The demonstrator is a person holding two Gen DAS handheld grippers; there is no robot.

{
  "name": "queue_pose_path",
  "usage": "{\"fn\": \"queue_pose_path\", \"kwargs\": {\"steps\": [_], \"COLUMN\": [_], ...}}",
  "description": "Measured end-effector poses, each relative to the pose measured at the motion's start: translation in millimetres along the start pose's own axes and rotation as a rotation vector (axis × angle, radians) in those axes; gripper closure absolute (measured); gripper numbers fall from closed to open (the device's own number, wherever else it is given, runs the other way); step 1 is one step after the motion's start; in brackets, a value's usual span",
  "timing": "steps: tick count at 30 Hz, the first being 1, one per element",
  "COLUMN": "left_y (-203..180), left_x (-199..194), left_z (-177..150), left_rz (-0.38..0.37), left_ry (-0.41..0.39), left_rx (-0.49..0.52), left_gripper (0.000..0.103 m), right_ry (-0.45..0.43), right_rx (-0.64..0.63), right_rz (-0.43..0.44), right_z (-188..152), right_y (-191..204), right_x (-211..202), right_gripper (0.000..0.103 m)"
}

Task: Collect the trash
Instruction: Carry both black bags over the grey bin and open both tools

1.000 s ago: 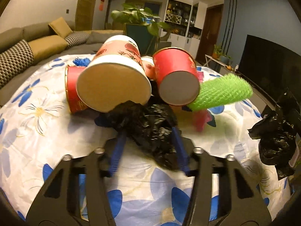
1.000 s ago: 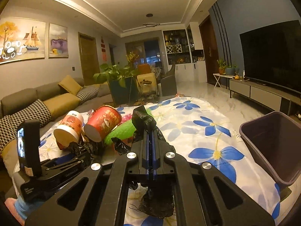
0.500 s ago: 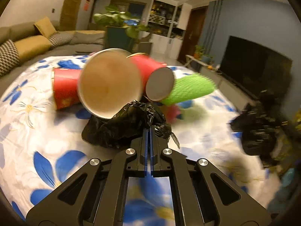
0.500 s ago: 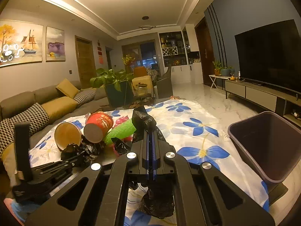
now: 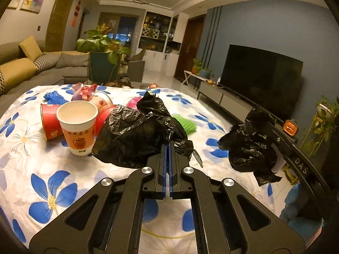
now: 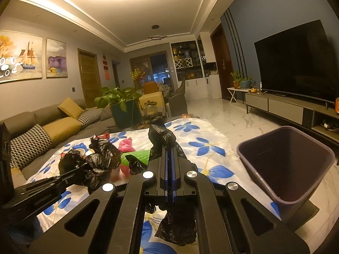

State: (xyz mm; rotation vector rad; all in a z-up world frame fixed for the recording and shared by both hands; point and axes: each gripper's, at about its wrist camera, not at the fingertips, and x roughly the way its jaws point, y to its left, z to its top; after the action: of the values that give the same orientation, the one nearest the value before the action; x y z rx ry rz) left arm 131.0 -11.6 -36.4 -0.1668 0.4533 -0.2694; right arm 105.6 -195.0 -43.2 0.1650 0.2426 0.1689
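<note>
The left gripper [image 5: 168, 148] is closed, its blue-lined fingers [image 5: 163, 158] pressed together on a crumpled black bag [image 5: 135, 135] and held above the table. The right gripper [image 6: 168, 148] is likewise clamped on a second black bag [image 6: 161, 135], raised level beside the left one.

right hand-held gripper [image 6: 168, 146]: clamped on black bag [image 6: 161, 135] | purple bin [image 6: 286, 165]: right, beside floral table [image 6: 207, 148]

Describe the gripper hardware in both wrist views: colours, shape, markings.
Both match: the left gripper and right gripper have matte black angular frames with triangular cutouts, silver round bolt heads at the linkage joints, and blue-lined jaws. White lettering reading "DAS" marks the right unit's side. No cables or sleeves visible.
</note>
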Motion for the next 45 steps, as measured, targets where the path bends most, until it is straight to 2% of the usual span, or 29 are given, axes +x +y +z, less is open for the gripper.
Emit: {"fn": "queue_pose_path", "kwargs": {"steps": [11,17,23,28,34,40,45], "left_y": [-11.3,-25.8,-58.5,-96.5,-147.5,-187.1,-208.2], "left_x": [-27.6,-27.6,-10.4,14.9,48.1,80.3,102.7], "left_z": [6.7,18.3,33.4,45.1,51.0,49.5,43.7], "left_rz": [-0.033,-0.063,-0.126,-0.222,-0.303,-0.353,-0.379], "left_ry": [-0.062,-0.095,-0.115,-0.122,-0.123,-0.111,-0.095], "left_rx": [0.025,0.052,0.094,0.127,0.175,0.201,0.223], "left_gripper": [0.103,0.103,0.103,0.103,0.103,0.102,0.102], "right_ry": [-0.037,-0.068,-0.119,-0.167,-0.202,-0.213,-0.210], "right_rx": [0.010,0.004,-0.003,0.001,0.020,0.036,0.039], "right_rz": [-0.035,-0.062,-0.136,-0.232,-0.321,-0.363,-0.377], "right_z": [3.7,12.5,28.4,43.1,53.1,57.3,55.3], "right_y": [-18.5,-29.2,-51.4,-81.5,-120.2,-146.8,-154.0], "right_x": [-20.0,-27.1,-34.1,-38.2,-42.5,-41.6,-38.1], "right_gripper": [0.099,0.099,0.099,0.099,0.099,0.099,0.099]}}
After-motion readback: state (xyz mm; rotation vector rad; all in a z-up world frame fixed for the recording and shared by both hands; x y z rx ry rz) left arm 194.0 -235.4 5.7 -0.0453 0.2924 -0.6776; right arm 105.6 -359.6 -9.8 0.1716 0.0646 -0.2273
